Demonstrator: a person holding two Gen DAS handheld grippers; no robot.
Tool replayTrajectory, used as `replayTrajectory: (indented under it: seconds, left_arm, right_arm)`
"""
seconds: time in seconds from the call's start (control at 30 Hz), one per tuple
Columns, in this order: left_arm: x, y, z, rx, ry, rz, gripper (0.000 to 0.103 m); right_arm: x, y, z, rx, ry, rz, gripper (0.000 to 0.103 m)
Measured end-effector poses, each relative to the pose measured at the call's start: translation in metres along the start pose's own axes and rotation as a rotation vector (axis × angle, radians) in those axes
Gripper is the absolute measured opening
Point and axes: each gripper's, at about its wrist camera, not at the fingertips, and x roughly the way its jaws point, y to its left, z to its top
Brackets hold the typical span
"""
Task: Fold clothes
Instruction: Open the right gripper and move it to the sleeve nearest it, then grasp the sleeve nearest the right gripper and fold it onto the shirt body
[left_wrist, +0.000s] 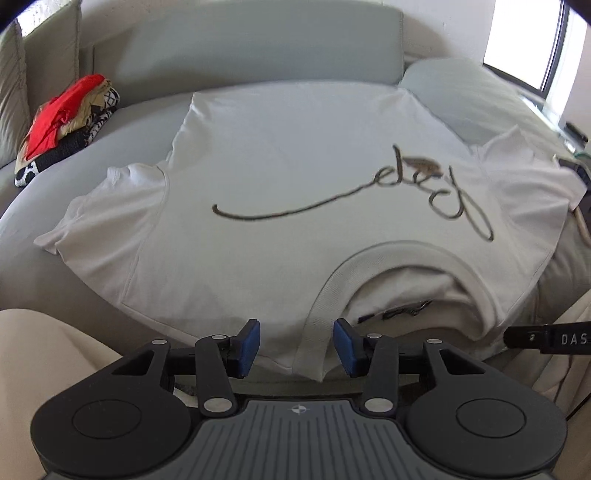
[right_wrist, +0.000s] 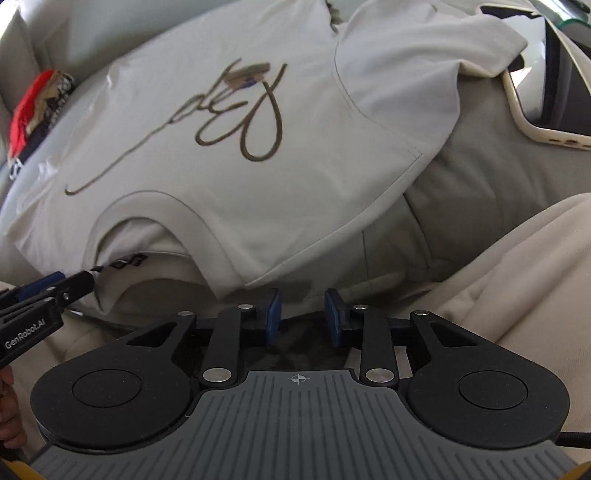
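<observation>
1. While it lies spread flat on the grey sofa (left_wrist: 74, 236), the white T-shirt (left_wrist: 280, 177) has its collar (left_wrist: 391, 251) nearest the cameras and a dark script print across the chest.
2. Left claw (left_wrist: 296, 345) stands wide apart, empty, at the collar's 7 o'clock edge.
3. Right claw (right_wrist: 302, 314) is narrowly parted, empty, just short of the shoulder hem.
4. Only the left view shows the window (left_wrist: 532, 40) at 1 o'clock; both show the clothes pile (left_wrist: 66, 125) at 10.
5. Only the right view shows a phone (right_wrist: 546, 92) at 2 o'clock.
</observation>
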Motion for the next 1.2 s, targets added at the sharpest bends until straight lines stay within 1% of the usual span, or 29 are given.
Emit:
replayTrajectory:
  seconds: [0.1, 0.17, 0.2, 0.3, 0.4, 0.5, 0.57, 0.63, 0.7, 0.8, 0.83, 0.87, 0.9, 0.93, 1.0, 1.1, 1.2]
  left_arm:
    - [-0.011, -0.002, 0.006, -0.002, -0.064, 0.008, 0.043]
    - [-0.014, -0.004, 0.013, -0.007, -0.098, 0.014, 0.044]
    - [-0.01, -0.004, 0.017, -0.014, -0.096, 0.019, 0.045]
    - [0.003, -0.005, 0.028, -0.03, -0.087, 0.032, 0.045]
    - [0.021, -0.006, 0.025, -0.008, -0.045, 0.032, 0.044]
    - [0.021, -0.011, 0.017, 0.019, -0.023, 0.027, 0.045]
    - [0.021, -0.014, 0.011, 0.037, -0.008, 0.023, 0.044]
    - [0.018, -0.016, 0.008, 0.045, 0.006, 0.008, 0.042]
    - [0.015, -0.018, 0.008, 0.05, 0.006, -0.005, 0.041]
    - [0.01, -0.017, 0.012, 0.042, -0.008, -0.019, 0.042]
    - [0.008, -0.017, 0.014, 0.038, -0.012, -0.023, 0.042]
    - [0.007, -0.017, 0.017, 0.035, -0.016, -0.024, 0.042]
    - [0.005, -0.017, 0.021, 0.027, -0.019, -0.025, 0.043]
    - [0.004, -0.016, 0.025, 0.018, -0.02, -0.026, 0.043]
    - [0.002, -0.014, 0.035, -0.015, -0.017, -0.028, 0.048]
    - [0.0, -0.011, 0.048, -0.072, -0.009, -0.056, 0.052]
    - [0.0, -0.016, 0.055, -0.066, -0.009, -0.065, 0.055]
  right_arm:
    - [-0.019, 0.009, 0.005, -0.061, -0.14, 0.01, 0.033]
    - [-0.025, 0.014, 0.01, -0.103, -0.211, 0.037, 0.033]
    - [-0.023, 0.018, 0.015, -0.131, -0.225, 0.046, 0.033]
    - [-0.011, 0.028, 0.023, -0.193, -0.229, 0.051, 0.033]
    - [0.005, 0.03, 0.027, -0.192, -0.177, 0.054, 0.032]
    - [0.009, 0.027, 0.023, -0.203, -0.137, 0.04, 0.032]
    - [0.009, 0.021, 0.018, -0.185, -0.096, 0.04, 0.032]
    - [0.005, 0.013, 0.016, -0.135, -0.076, 0.047, 0.032]
    - [-0.007, 0.003, 0.016, -0.08, -0.111, 0.072, 0.032]
    - [-0.03, -0.013, 0.024, -0.004, -0.198, 0.084, 0.033]
    - [-0.038, -0.019, 0.028, 0.022, -0.235, 0.081, 0.035]
    - [-0.046, -0.025, 0.033, 0.047, -0.271, 0.078, 0.041]
    - [-0.053, -0.032, 0.038, 0.072, -0.304, 0.065, 0.047]
    - [-0.06, -0.038, 0.043, 0.096, -0.337, 0.05, 0.048]
    - [-0.07, -0.052, 0.053, 0.139, -0.392, 0.021, 0.05]
    - [-0.072, -0.075, 0.071, 0.179, -0.426, -0.061, 0.051]
    - [-0.07, -0.101, 0.085, 0.225, -0.454, -0.119, 0.05]
